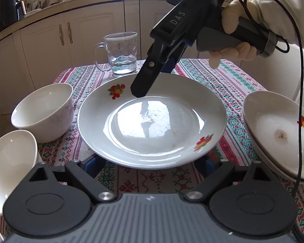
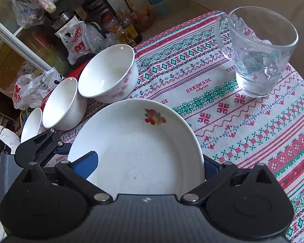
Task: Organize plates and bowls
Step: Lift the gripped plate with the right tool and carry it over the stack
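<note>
A white plate (image 1: 152, 121) with fruit decals sits mid-table between both grippers. My left gripper (image 1: 150, 163) stands open and level; its blue-padded fingers (image 1: 90, 163) run under the plate's near rim, which hides the tips. My right gripper (image 1: 152, 81), in a gloved hand, reaches down onto the far rim. It is open, one black finger (image 1: 140, 89) above the rim and the other behind it. In the right wrist view the plate (image 2: 135, 147) fills the wide gap of the right gripper (image 2: 148, 165), and the left gripper (image 2: 50, 151) shows at its left edge.
Three white bowls (image 1: 44, 111) (image 1: 12, 162) stand in a row at the left (image 2: 109, 73) (image 2: 60, 105) (image 2: 31, 125). Stacked deep plates (image 1: 279, 133) sit at the right. A glass mug (image 1: 121, 54) (image 2: 259, 54) stands behind the plate. The patterned tablecloth (image 2: 243, 131) is bare toward the right.
</note>
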Motion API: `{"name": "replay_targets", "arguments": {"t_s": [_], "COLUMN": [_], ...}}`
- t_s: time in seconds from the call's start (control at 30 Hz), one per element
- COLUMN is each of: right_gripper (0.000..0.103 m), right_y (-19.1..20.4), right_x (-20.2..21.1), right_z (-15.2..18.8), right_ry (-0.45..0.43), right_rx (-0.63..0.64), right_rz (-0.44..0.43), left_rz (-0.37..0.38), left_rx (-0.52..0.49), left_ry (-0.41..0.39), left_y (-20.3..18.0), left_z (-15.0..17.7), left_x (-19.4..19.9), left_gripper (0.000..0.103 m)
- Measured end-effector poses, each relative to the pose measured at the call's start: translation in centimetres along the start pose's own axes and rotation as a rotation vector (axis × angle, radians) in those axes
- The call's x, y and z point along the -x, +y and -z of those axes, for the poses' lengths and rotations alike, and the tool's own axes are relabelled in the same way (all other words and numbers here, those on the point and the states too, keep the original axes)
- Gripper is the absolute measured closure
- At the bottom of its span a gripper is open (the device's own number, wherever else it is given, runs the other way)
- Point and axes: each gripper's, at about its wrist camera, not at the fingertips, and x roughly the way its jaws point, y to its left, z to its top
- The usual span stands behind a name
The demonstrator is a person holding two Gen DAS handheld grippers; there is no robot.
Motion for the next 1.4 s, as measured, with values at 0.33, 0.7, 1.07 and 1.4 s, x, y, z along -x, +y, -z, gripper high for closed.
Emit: {"name": "replay_targets", "arguments": {"t_s": [0.33, 0.7, 1.07, 1.4], "right_gripper": [0.000, 0.000, 0.000, 0.000], "right_y": [2.0, 4.3, 5.5, 5.9], "right_x": [2.4, 5.4, 8.0, 10.0], "right_z": [1.7, 5.4, 10.7, 15.3], "right_ry": [-0.047, -0.105, -0.147, -0.180], "right_rx": [-0.013, -0.051, -0.124, -0.195], "right_rz": [0.026, 0.069, 0.123, 0.171], "left_rz": [0.027, 0.085, 0.176, 0.265], "left_rx": [-0.043, -0.115, -0.191, -0.247], "left_ry": [-0.017, -0.022, -0.027, -0.020], "left_y": [-0.9, -2.9, -6.1, -8.6], "left_z": [-0.2, -0.2, -0.2, 0.1], "left_x": [2.2, 4.6, 5.8, 6.2], "left_gripper": [0.010, 0.010, 0.010, 0.010]}}
